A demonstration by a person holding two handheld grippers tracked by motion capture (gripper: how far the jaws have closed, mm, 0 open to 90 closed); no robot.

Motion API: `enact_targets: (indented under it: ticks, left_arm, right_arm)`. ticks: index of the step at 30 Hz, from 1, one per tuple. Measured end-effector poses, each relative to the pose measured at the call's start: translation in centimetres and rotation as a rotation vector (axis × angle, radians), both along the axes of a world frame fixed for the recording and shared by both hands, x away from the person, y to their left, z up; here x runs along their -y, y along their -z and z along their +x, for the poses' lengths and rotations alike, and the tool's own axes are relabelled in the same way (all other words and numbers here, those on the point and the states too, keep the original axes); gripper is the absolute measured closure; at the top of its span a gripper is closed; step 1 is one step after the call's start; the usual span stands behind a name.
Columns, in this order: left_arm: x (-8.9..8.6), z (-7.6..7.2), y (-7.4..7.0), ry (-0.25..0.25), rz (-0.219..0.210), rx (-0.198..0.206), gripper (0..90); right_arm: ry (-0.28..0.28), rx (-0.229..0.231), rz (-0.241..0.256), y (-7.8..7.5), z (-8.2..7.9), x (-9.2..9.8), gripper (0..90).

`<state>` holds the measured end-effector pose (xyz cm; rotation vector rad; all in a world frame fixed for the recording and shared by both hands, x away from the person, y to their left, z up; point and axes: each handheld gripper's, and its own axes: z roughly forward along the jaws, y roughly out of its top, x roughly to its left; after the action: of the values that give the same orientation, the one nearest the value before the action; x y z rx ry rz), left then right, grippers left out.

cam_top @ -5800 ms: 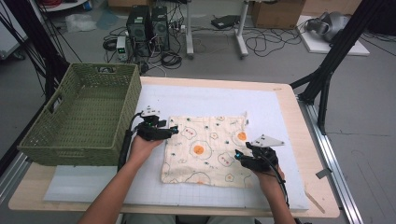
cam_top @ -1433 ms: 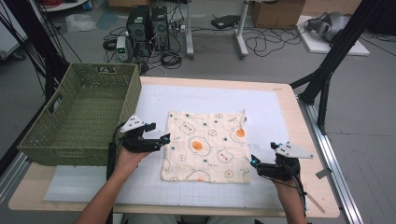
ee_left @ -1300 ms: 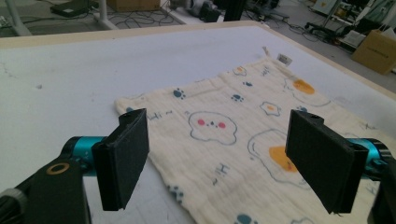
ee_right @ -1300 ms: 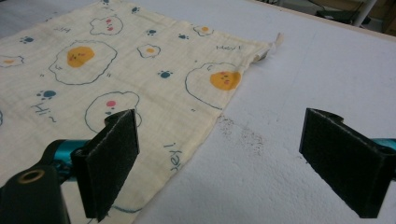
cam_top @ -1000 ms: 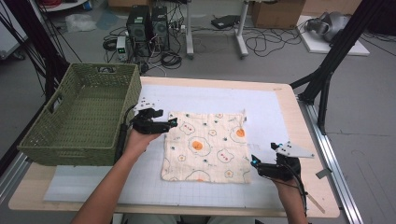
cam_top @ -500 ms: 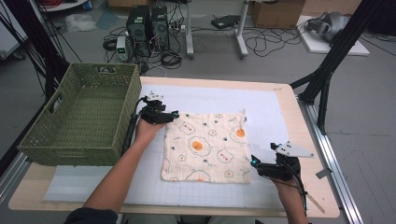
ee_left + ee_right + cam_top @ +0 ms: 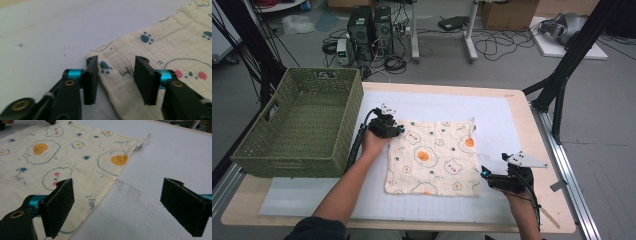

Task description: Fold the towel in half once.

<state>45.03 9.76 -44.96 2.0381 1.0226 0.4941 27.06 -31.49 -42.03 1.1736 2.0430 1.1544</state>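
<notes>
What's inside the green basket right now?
Nothing shows inside the green basket: its woven floor and far walls are bare. The strip just behind its near wall is hidden. The printed cloth lies flat on the white mat outside it.

The cloth (image 7: 160, 50) has small words on it, drawn in dark blue like handwriting. In the left gripper view, the word "Hi" sits between the two black jaws of the left tongs (image 7: 115, 80), next to a blue paw print. In the right gripper view, the cloth (image 7: 75, 157) shows "Hi" near its left edge, and "Hey!" two times: once by the far corner and once close to the near edge, turned sideways.
</notes>
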Motion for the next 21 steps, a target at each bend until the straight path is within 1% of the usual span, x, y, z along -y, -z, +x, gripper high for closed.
enact_targets:
  ticks: [1, 2, 3, 4, 5, 7, 8, 11, 12, 14, 16, 19, 21]
  left_arm:
    - [0.1, -0.1, 0.0, 0.013, 0.003, 0.004, 67.8]
    - [0.2, -0.1, 0.0, 0.020, 0.005, 0.005, 72.2]
    - [0.3, -0.2, 0.0, 0.023, -0.004, 0.000, 77.5]
    - [0.3, -0.2, 0.0, 0.015, -0.011, -0.005, 83.0]
    - [0.3, -0.2, 0.0, 0.008, -0.018, -0.005, 85.1]
    - [0.3, -0.1, 0.0, -0.007, -0.036, -0.013, 86.2]
    - [0.2, -0.1, 0.0, -0.012, -0.037, -0.015, 86.4]
    - [0.3, -0.2, -0.1, -0.023, -0.035, -0.008, 86.7]
    - [0.2, -0.2, -0.1, -0.024, -0.039, -0.005, 86.8]
    - [0.2, -0.2, -0.2, -0.029, -0.050, -0.007, 86.9]
    - [0.0, -0.2, -0.2, -0.032, -0.066, -0.007, 86.8]
    - [-0.1, -0.1, -0.3, -0.035, -0.075, 0.002, 87.0]
    - [-0.3, -0.1, -0.2, -0.040, -0.080, -0.001, 87.1]
  right_arm:
    - [-0.001, -0.002, -0.001, 0.0, 0.2, 0.0, 11.2]
    - [-0.001, -0.004, -0.004, 0.1, 0.4, -0.1, 11.2]
    - [0.001, -0.011, 0.001, 0.1, 0.6, -0.2, 11.2]
    - [-0.003, -0.017, -0.001, 0.1, 0.9, -0.3, 11.2]
    - [-0.005, -0.024, -0.002, 0.1, 1.2, -0.4, 11.2]
    - [-0.008, -0.034, -0.016, 0.1, 2.2, -0.5, 11.2]
    - [-0.007, -0.040, -0.015, 0.1, 2.7, -0.6, 11.2]
    - [0.003, -0.072, -0.010, 0.0, 5.1, -0.8, 11.2]
    - [0.005, -0.081, -0.016, -0.1, 6.0, -0.9, 11.2]
    - [0.008, -0.108, -0.008, 0.0, 7.8, -1.3, 11.3]
    - [0.011, -0.153, -0.013, 0.2, 9.8, -1.7, 11.3]
    - [0.009, -0.194, 0.000, 0.8, 12.3, -2.5, 11.3]
    - [0.019, -0.224, -0.014, 1.3, 13.9, -3.0, 11.3]
